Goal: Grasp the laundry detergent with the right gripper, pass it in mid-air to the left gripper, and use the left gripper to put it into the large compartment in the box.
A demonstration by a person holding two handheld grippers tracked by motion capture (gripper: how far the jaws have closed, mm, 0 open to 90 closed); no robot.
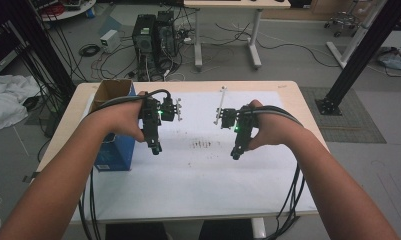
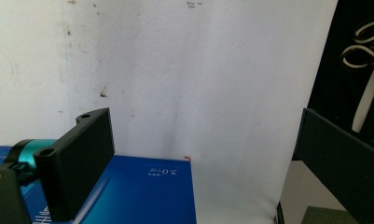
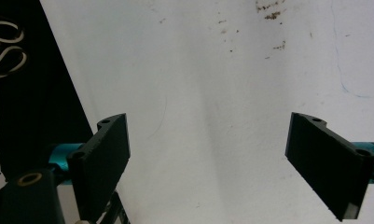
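A person holds the left gripper and the right gripper above the middle of the table, jaws pointed down toward the white sheet that covers most of the top. Both stand wide apart with nothing between them: in the left gripper view and the right gripper view only bare sheet lies in the gap. In the high view the jaw tips are small and dark, so their spread is hard to read there.

The blue box stands at the table's left edge, just beside the left gripper; the person's left hand hides part of it, and its brown open top pokes out behind. In the left gripper view the box is cut off by the bottom edge, and its small print is too blurred to read.

A patch of dark specks marks the sheet between the two grippers, near neither jaw.
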